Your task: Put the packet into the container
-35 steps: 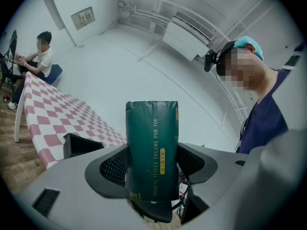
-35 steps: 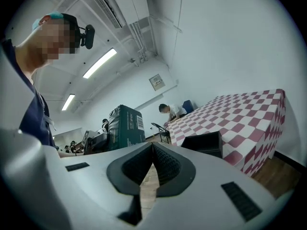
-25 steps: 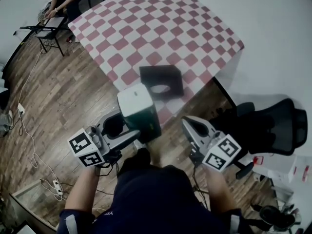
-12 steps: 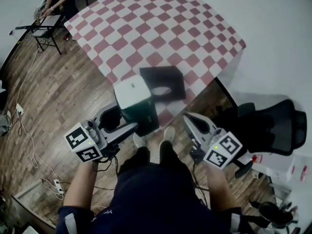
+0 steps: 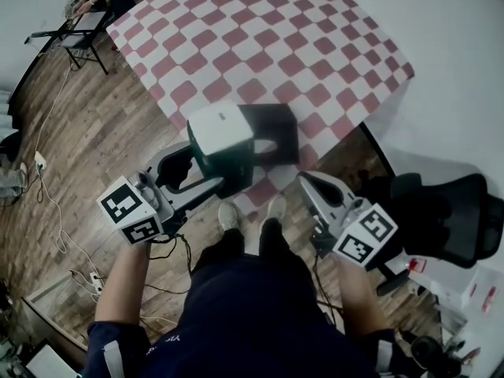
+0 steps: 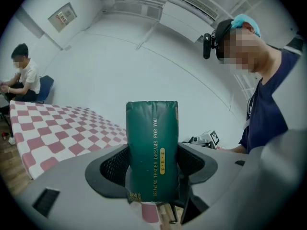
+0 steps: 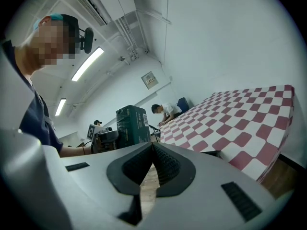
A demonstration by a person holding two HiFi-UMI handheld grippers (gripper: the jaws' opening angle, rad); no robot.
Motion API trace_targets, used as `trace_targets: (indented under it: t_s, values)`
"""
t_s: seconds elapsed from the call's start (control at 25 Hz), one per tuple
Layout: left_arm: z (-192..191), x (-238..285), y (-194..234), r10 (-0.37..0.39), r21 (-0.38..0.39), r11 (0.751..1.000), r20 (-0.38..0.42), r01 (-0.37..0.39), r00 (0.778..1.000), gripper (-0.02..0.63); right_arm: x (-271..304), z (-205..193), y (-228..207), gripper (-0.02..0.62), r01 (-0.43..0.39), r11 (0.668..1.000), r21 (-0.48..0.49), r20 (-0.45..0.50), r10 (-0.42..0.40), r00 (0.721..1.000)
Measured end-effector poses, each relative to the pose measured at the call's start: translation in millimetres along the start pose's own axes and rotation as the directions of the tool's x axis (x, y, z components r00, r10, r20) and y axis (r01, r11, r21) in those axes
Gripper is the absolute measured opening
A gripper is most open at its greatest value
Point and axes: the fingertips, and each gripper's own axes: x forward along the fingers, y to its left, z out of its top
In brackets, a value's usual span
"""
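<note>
- Step in hand, as I judge it: carrying. Packet not yet in the container.
- Left gripper (image 5: 211, 186): jaws clamped on the lower sides of the packet (image 6: 152, 147), dark green, held upright, its pale top end facing the head camera.
- Right gripper (image 7: 152, 146): jaws pressed together, nothing between them, held low off the near corner of the surface (image 5: 268, 30).
- Container (image 5: 277, 124): black box at the near edge of the checked surface, 1 pale oval opening in its top. From the head view the packet overlaps its left part; whether it is directly above cannot be told.
- Next move likely calls for centring the packet over the opening, lowering it, then letting the jaws part. The opening looks tight for the packet.
- Room: surface beyond the container is bare. Office chair (image 5: 441, 211) off to the right, wood floor (image 5: 94, 132) on the left, well apart from the path.
</note>
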Motion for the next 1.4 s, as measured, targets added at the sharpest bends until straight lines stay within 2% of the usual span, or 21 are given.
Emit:
trace_targets:
  t_s: [0.16,0.28,0.4,0.52,0.64,0.76,0.96,1.24,1.4]
  values:
    - [-2,29,12,0.043,0.098,0.995,-0.096,-0.034,0.994,0.339,-5,3,-25,0.018,-0.018,1.000,0.020,-0.010,0.018,1.000]
    - [-6,48,17,0.068,0.184,0.982,-0.179,-0.034,0.981,0.339,-9,6,-44,0.018,-0.019,0.999,0.042,-0.008,0.019,1.000]
    - [-14,65,20,0.095,0.262,0.965,-0.275,-0.020,0.957,0.339,-12,8,-60,0.018,-0.020,0.998,0.064,-0.002,0.020,1.000]
    - [-22,86,24,0.119,0.371,0.929,-0.343,0.018,0.932,0.339,-17,7,-77,0.017,-0.018,0.996,0.083,0.003,0.017,1.000]
    - [-36,102,31,0.152,0.439,0.897,-0.421,0.055,0.894,0.339,-22,3,-91,0.018,-0.014,0.995,0.104,0.002,0.013,1.000]
    - [-53,112,35,0.183,0.490,0.865,-0.504,0.105,0.844,0.339,-29,-2,-103,0.017,-0.006,0.992,0.128,-0.001,0.006,1.000]
    - [-84,123,43,0.249,0.554,0.808,-0.631,0.202,0.735,0.339,-38,-9,-122,0.018,0.005,0.987,0.163,0.006,-0.006,1.000]
    - [-119,139,52,0.347,0.592,0.739,-0.743,0.321,0.572,0.341,-50,-17,-141,0.018,0.010,0.983,0.182,-0.005,-0.009,1.000]
    - [-136,141,57,0.394,0.586,0.717,-0.787,0.377,0.474,0.341,-56,-23,-150,0.017,0.016,0.979,0.202,-0.006,-0.015,1.000]
